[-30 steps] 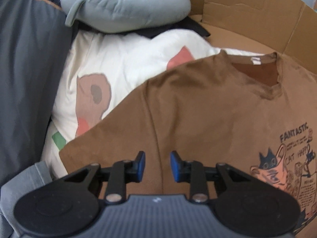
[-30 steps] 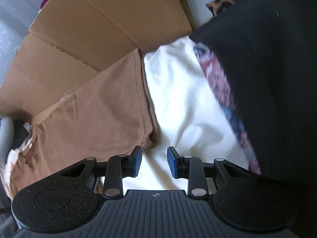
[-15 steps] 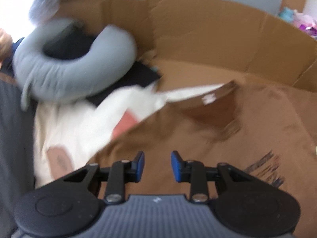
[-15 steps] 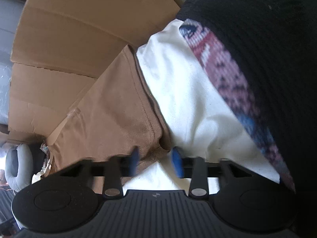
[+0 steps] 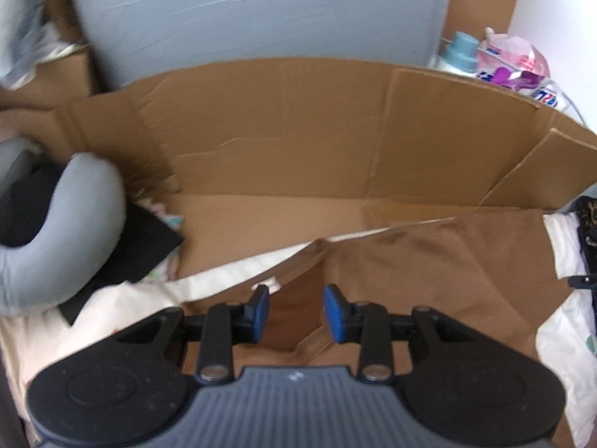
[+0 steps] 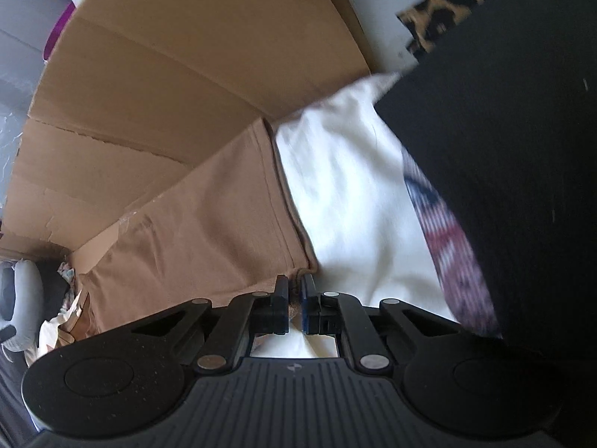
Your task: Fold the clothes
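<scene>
My right gripper (image 6: 294, 298) is pinched on the corner hem of the brown T-shirt (image 6: 209, 224), spread ahead to its left. My left gripper (image 5: 294, 311) hangs parted, nothing between, above that shirt's crumpled fabric.

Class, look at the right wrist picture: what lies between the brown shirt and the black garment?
A stretch of white cloth lies between the brown shirt and the black garment, seen in the right wrist view.

Left wrist view: steeply downward, near, over brown cotton T-shirt (image 5: 429, 261) toward flattened cardboard sheet (image 5: 298, 142). Right wrist view: downward, close at shirt's hem corner (image 6: 209, 235). Shared: shirt, cardboard (image 6: 168, 67).
</scene>
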A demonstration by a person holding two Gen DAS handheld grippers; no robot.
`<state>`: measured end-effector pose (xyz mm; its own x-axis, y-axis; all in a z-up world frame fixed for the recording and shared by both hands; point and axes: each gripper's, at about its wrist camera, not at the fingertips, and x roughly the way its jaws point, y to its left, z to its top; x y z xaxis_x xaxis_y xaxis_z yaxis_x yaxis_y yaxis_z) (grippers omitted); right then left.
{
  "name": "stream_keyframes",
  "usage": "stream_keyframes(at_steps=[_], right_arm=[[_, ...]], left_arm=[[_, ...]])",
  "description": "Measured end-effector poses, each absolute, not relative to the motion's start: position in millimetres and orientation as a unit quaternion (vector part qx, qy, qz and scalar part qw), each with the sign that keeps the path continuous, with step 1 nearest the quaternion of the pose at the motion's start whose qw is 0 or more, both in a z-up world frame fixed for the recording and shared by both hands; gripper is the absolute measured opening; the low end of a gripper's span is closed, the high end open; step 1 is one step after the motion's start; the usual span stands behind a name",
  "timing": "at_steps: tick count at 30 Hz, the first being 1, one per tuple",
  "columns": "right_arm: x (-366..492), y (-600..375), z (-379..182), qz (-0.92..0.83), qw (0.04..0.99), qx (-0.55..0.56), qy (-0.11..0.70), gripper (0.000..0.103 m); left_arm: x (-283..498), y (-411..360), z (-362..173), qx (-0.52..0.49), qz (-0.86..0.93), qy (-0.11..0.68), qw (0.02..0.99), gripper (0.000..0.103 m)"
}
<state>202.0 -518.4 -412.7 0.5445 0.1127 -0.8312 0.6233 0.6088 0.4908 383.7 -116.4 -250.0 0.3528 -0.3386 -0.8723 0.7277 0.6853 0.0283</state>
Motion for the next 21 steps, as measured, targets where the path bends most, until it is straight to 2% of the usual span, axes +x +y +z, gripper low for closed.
stream_keyframes(at_steps=[9, 10, 12, 13, 14, 21], right_arm=[[202.9, -523.6, -419.0, -0.156, 0.769, 0.408, 0.467, 0.007], [199.7, -526.4, -419.8, -0.154, 0.766, 0.414, 0.467, 0.010], [195.3, -528.4, -423.1, -0.151, 0.760, 0.432, 0.461, 0.027], [193.9, -529.3, -425.8, -0.150, 0.755, 0.446, 0.456, 0.045], [192.4, -530.1, -428.4, -0.149, 0.750, 0.460, 0.451, 0.050], [191.0, -528.9, -441.7, -0.154, 0.732, 0.487, 0.450, 0.050]], left_arm=[[372.2, -175.7, -253.7, 0.190, -0.356, 0.489, 0.773, 0.035], [370.6, -181.9, -253.6, 0.186, -0.356, 0.491, 0.773, 0.035], [367.1, -194.1, -253.2, 0.181, -0.357, 0.495, 0.771, 0.035], [365.3, -200.2, -253.0, 0.178, -0.358, 0.496, 0.771, 0.035], [363.0, -206.4, -253.1, 0.177, -0.357, 0.498, 0.770, 0.035], [339.6, -232.4, -264.3, 0.138, -0.359, 0.521, 0.762, 0.036]])
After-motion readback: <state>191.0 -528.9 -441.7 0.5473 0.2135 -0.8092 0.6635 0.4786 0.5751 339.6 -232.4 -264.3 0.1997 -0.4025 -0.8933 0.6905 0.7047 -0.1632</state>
